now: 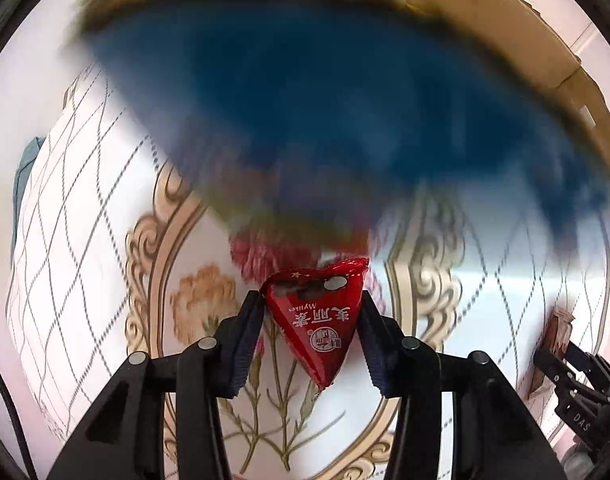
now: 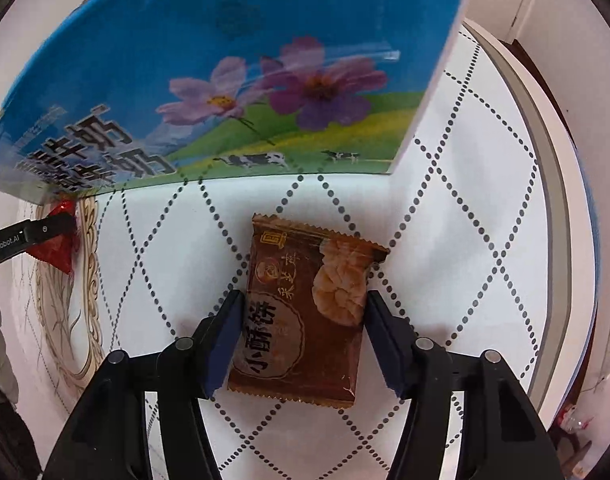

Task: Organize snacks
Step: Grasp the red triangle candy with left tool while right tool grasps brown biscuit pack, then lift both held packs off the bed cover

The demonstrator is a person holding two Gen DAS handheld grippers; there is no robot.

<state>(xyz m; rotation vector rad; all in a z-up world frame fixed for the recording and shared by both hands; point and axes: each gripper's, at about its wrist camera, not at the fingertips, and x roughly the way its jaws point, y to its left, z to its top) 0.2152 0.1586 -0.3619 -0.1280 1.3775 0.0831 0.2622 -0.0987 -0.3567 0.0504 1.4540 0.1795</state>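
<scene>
My left gripper (image 1: 311, 312) is shut on a red triangular candy packet (image 1: 319, 320), held just above the floral tablecloth, in front of a blurred blue box (image 1: 325, 100). My right gripper (image 2: 303, 312) is shut on a brown biscuit packet (image 2: 305, 312) that lies flat on the tablecloth. The blue milk carton box (image 2: 233, 76) with flowers and cows stands right behind it. The left gripper with the red packet (image 2: 55, 246) shows at the left of the right wrist view; the right gripper (image 1: 573, 380) shows at the right edge of the left wrist view.
A round table with a white dotted-diamond cloth (image 2: 465, 220) and gold scroll pattern (image 1: 153, 248). Its rim (image 2: 545, 184) curves along the right. A brown cardboard box (image 1: 505, 28) stands behind the blue box.
</scene>
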